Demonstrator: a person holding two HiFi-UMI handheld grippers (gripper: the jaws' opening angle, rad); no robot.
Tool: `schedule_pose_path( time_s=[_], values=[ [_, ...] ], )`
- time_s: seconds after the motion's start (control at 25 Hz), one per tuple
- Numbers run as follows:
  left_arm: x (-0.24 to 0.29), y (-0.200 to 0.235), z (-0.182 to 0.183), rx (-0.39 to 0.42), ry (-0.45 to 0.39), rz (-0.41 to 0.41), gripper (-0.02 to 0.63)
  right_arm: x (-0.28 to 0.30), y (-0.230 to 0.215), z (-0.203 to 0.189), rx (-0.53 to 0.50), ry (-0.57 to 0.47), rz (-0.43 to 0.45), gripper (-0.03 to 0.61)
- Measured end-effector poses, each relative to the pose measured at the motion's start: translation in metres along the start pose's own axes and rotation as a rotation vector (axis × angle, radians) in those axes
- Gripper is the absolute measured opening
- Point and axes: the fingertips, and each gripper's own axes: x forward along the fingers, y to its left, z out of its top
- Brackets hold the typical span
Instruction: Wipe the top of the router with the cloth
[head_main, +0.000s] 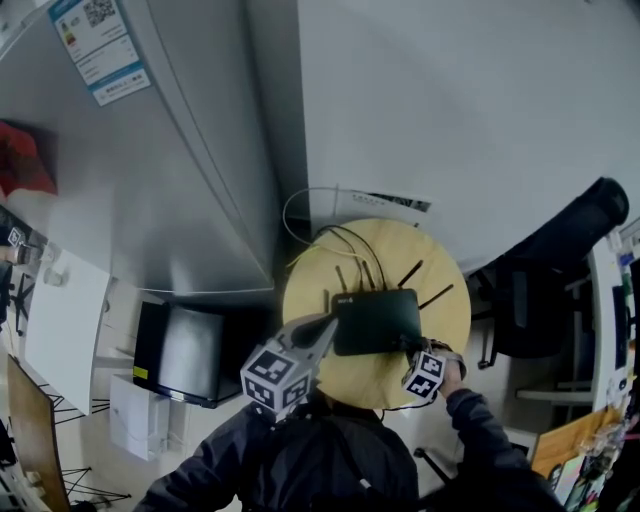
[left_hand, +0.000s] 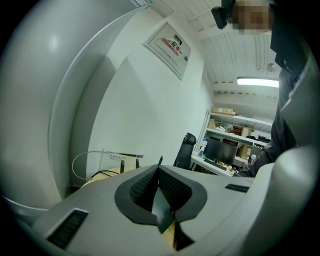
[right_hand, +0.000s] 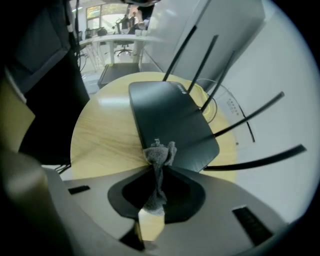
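Observation:
A black router (head_main: 378, 320) with several upright antennas lies on a round yellow table (head_main: 305, 290). My right gripper (head_main: 410, 348) is at the router's near right corner, shut on a small grey cloth (right_hand: 160, 151). In the right gripper view, the cloth's tuft sticks out past that gripper (right_hand: 160, 162) and rests on the near edge of the router (right_hand: 170, 120). My left gripper (head_main: 328, 325) is shut with its tips at the router's left edge. In the left gripper view its jaws (left_hand: 159, 169) meet with nothing visibly held between them, and dark router and table show below.
The table (right_hand: 105, 130) stands against a white wall, with a white cable loop (head_main: 300, 205) behind it. A grey cabinet is at the left, a black box (head_main: 185, 350) on the floor beside it. A black office chair (head_main: 520, 300) is at the right.

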Motion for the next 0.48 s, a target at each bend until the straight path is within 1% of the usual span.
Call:
schedule_pose_path(
  time_s=[0.08,0.16,0.24,0.32,0.48],
  values=[
    [-0.003,-0.001,0.001,0.002,-0.003,-0.004,0.002,-0.009,-0.009,0.006,0.134,-0.068,-0.026,0.072],
    [-0.006,-0.003,0.002,0.005,-0.003,-0.01,0.002,-0.023,-0.015,0.015,0.307,-0.172,-0.032,0.072],
    [-0.009,-0.005,0.002,0.005,-0.004,-0.018,0.002,-0.048,-0.02,0.028,0.488,-0.301,-0.017,0.072],
    [-0.01,-0.009,0.002,0.003,-0.004,-0.03,0.002,-0.079,-0.026,0.045,0.645,-0.444,0.005,0.072],
    [-0.011,-0.017,0.003,0.011,-0.006,-0.06,0.002,-0.141,-0.036,0.07,0.905,-0.718,0.048,0.072]
  ],
)
